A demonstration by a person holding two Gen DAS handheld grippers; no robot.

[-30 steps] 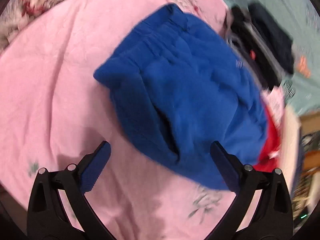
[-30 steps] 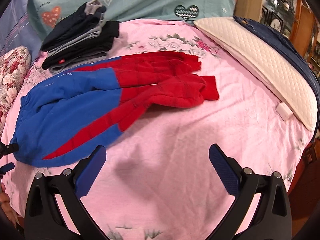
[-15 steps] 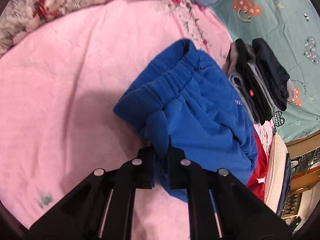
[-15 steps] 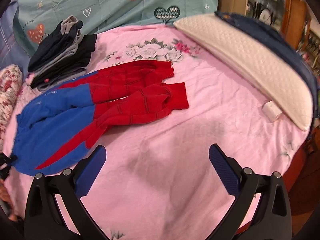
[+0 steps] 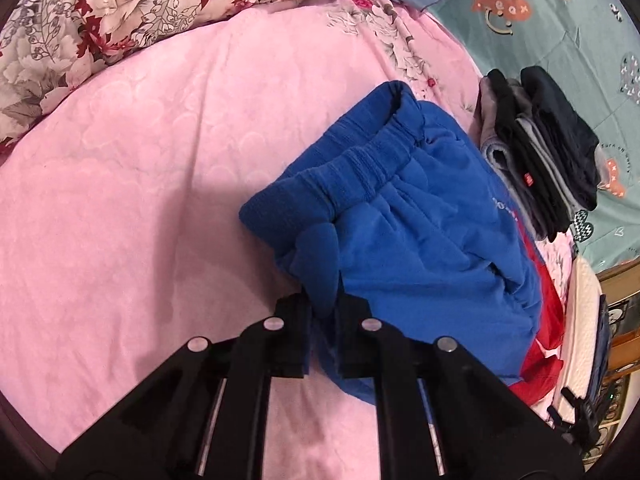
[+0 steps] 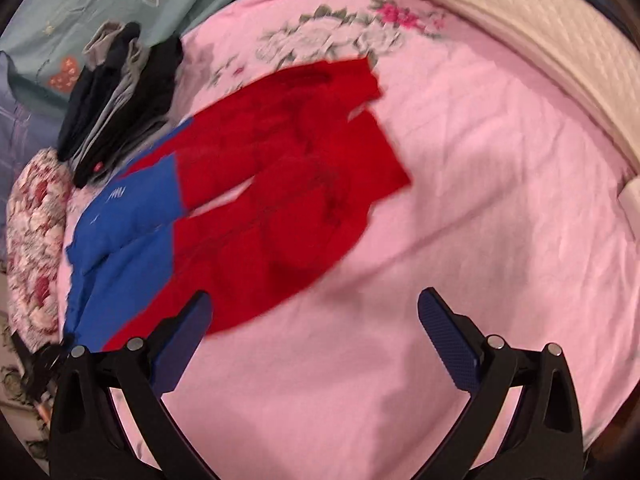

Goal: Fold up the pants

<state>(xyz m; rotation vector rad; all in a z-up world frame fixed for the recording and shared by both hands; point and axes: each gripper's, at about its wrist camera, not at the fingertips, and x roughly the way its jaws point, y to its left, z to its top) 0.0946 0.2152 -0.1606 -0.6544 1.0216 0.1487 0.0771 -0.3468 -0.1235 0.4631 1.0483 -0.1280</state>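
The pants are blue at the waist with red legs and lie on the pink bedsheet. My left gripper is shut on a pinch of the blue fabric near the elastic waistband. My right gripper is open and empty, just above the sheet, its left finger beside the lower red leg. The legs lie side by side, reaching toward the upper right in the right wrist view, which is blurred.
A stack of folded dark clothes lies beyond the pants; it also shows in the right wrist view. A floral pillow lies at the sheet's edge, a cream quilted pillow along the far right, and a teal heart-print sheet behind.
My left gripper closed on the blue waist fabric and holds it. My right gripper, still open, moved down and closer to the red legs.
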